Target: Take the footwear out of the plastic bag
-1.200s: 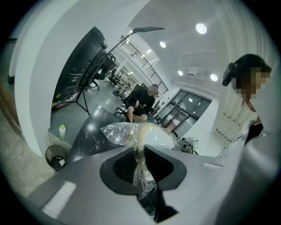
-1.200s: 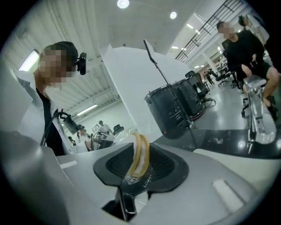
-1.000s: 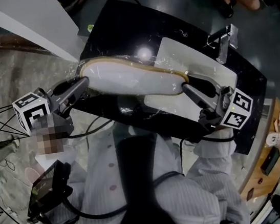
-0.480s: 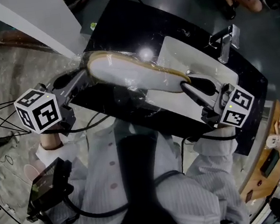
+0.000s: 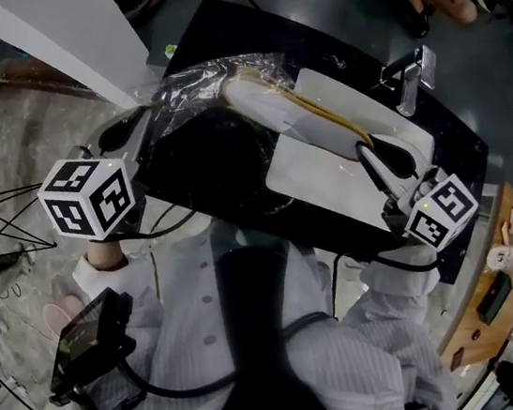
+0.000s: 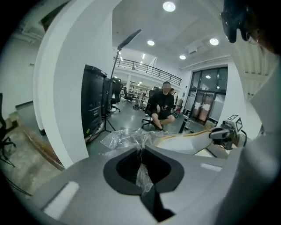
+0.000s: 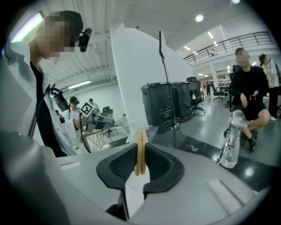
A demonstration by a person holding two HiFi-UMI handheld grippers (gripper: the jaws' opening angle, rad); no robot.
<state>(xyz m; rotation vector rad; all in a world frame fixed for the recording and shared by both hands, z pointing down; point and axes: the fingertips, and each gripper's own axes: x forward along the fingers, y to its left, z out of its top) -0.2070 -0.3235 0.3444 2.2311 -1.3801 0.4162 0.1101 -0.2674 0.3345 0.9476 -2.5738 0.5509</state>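
Observation:
A white slipper [image 5: 266,103] with a tan rim stands on edge over the black table [image 5: 214,39]. Its toe end is still inside the mouth of the crumpled clear plastic bag [image 5: 185,84]. My right gripper [image 5: 369,149] holds the slipper's heel end; its jaws are closing, and the tan-edged slipper [image 7: 140,151] is pinched between the pads. My left gripper [image 5: 134,124] is shut on a twisted bit of the plastic bag [image 6: 125,138]. From the left gripper view, the slipper [image 6: 189,141] stretches away to the right.
Two flat white slipper-like pieces [image 5: 323,171] lie on the table under the held one. A clear bottle [image 5: 410,83] stands at the table's far right edge. A white pillar [image 5: 53,38] rises to the left. A person sits on a chair [image 6: 161,105] beyond the table.
The bag has slid leftward off most of the slipper and bunched up at my left gripper. The right gripper has drawn the slipper to the right. The left gripper's marker cube has come closer.

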